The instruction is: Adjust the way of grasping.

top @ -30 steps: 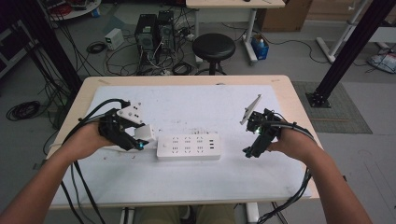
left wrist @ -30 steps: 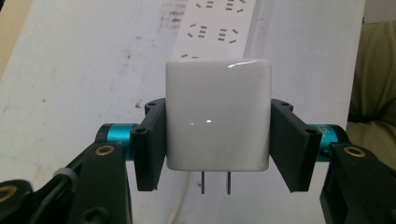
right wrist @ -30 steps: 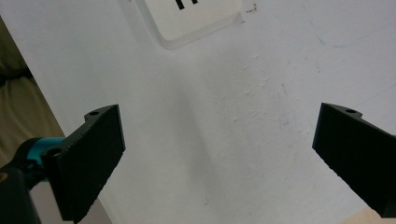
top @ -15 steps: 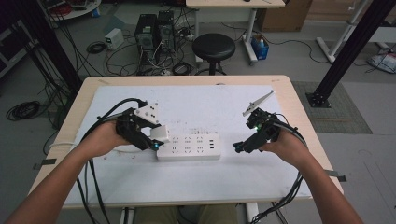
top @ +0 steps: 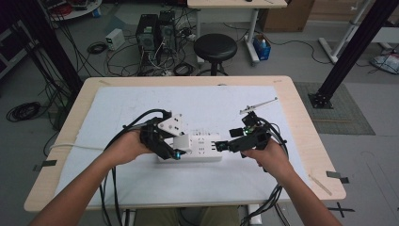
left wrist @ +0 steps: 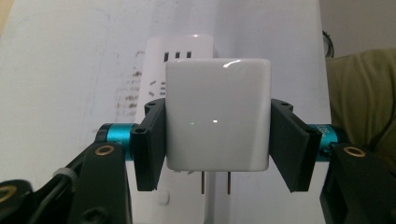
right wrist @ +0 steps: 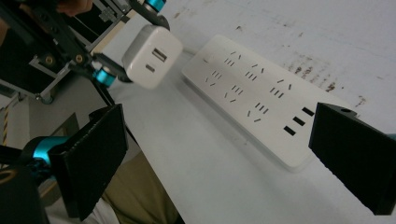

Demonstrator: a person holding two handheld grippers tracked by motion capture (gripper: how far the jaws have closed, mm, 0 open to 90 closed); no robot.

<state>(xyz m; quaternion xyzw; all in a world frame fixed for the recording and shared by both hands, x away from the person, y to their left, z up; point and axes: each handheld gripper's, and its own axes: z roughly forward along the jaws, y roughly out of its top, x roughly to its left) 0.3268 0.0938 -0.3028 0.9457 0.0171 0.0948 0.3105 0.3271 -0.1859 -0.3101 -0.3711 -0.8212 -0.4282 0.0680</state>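
Left gripper [left wrist: 217, 144] clamps the white cube-shaped plastic charger [left wrist: 218, 114], prongs down, above the white plastic power strip's [top: 200, 147] left end for insertion. Right gripper [right wrist: 224, 154], unclenched, flanks the strip's right end.

The left gripper [top: 175, 149] has carried the charger [top: 181, 141] over the power strip [top: 197, 149].

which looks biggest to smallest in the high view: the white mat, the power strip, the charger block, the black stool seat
1. white mat, by far the largest
2. power strip and black stool seat: much alike, and the stool stands farther off on the floor, so unranked
3. charger block, smallest, clamped in the left gripper
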